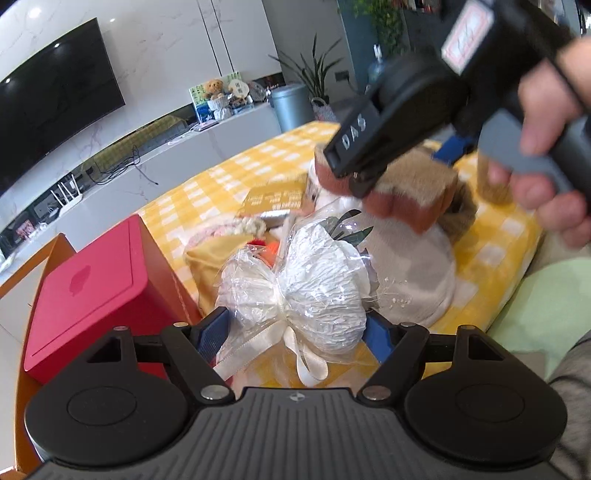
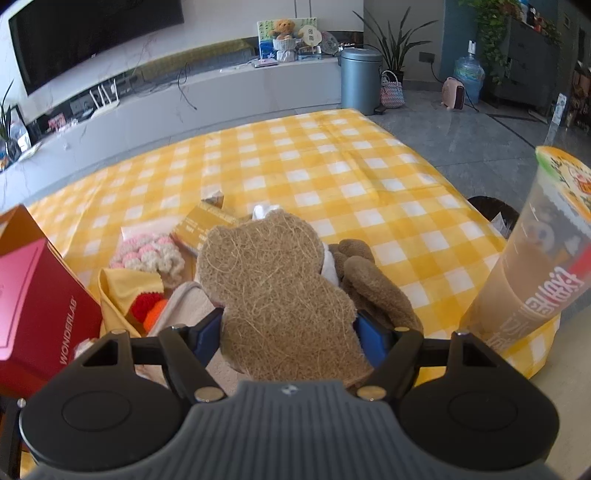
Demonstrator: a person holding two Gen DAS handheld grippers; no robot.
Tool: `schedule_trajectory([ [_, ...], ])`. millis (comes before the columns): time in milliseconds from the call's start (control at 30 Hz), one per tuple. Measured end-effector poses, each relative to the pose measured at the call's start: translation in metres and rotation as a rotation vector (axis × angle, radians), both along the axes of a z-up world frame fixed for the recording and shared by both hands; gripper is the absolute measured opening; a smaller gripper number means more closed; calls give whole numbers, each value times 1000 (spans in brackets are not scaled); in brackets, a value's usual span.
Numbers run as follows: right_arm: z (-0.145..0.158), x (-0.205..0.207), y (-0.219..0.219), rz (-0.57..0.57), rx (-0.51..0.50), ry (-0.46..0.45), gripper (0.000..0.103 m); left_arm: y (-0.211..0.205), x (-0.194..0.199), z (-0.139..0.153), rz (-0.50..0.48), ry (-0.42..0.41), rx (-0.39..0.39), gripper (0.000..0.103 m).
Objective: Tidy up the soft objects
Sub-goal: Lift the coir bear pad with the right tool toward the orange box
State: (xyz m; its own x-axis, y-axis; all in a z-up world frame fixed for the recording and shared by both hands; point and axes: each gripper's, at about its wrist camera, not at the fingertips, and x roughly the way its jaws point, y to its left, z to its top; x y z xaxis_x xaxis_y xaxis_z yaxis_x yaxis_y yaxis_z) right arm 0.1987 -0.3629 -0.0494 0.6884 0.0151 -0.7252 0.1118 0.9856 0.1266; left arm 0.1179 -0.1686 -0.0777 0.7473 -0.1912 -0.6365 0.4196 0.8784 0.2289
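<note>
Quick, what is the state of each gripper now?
Left gripper: open, its pads either side of the cellophane-wrapped bundle.
Right gripper: shut on the bear-shaped loofah sponge.

A home living room: ahead of the tongs, a large black wall-mounted television (image 2: 92,33) hangs above a long white low cabinet (image 2: 221,88), with a grey cylindrical bin (image 2: 360,81) and leafy potted plant (image 2: 393,48) alongside.

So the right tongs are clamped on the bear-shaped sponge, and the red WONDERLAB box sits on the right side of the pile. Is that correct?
Not quite. The right tongs are clamped on the bear-shaped sponge, but the red WONDERLAB box sits on the left side of the pile, not the right. The right wrist view shows it at the left edge; the left wrist view agrees.
</note>
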Motion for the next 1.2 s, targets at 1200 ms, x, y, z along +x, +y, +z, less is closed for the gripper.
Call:
schedule_trajectory([
  [1200,62,-58,15,112,270,-262,74,124,-38,126,72,-1,-476,84],
])
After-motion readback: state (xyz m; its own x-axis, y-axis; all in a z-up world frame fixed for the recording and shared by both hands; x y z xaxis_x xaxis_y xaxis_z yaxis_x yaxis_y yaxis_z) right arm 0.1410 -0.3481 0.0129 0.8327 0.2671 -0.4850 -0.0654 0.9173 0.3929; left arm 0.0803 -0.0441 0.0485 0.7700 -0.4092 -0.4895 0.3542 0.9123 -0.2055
